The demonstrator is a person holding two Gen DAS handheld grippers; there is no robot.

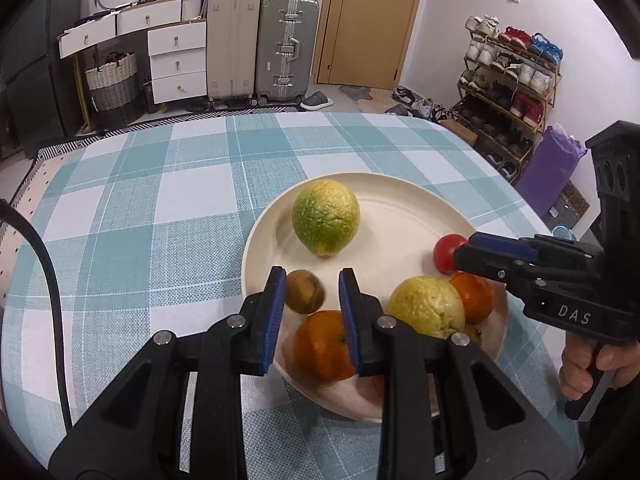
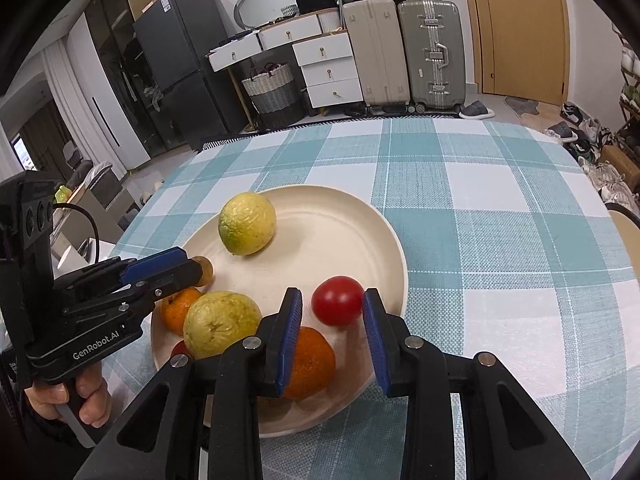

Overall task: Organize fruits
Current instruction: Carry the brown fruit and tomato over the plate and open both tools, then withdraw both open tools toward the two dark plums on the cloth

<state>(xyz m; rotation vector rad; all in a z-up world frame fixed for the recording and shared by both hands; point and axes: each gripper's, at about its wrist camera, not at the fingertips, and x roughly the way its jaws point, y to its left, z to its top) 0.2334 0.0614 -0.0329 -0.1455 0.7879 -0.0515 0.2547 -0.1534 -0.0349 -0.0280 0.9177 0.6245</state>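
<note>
Fruits sit on the plate (image 1: 256, 240); left gripper (image 1: 312, 280) pinches the kiwi (image 1: 306, 292), right gripper (image 2: 332, 304) grips the tomato (image 2: 336, 300). Lift both slowly.

Fruits (image 1: 326, 218) on the plate (image 1: 400, 200), plate on the table (image 1: 160, 200).

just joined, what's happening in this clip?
A person holds a gripper in each hand over a cream plate of fruit on a checked tablecloth. The left gripper is shut on a small brown kiwi, and the right gripper is shut on a red tomato. Two yellow-green guavas and two oranges also lie on the plate. Nothing is off the plate yet.
</note>
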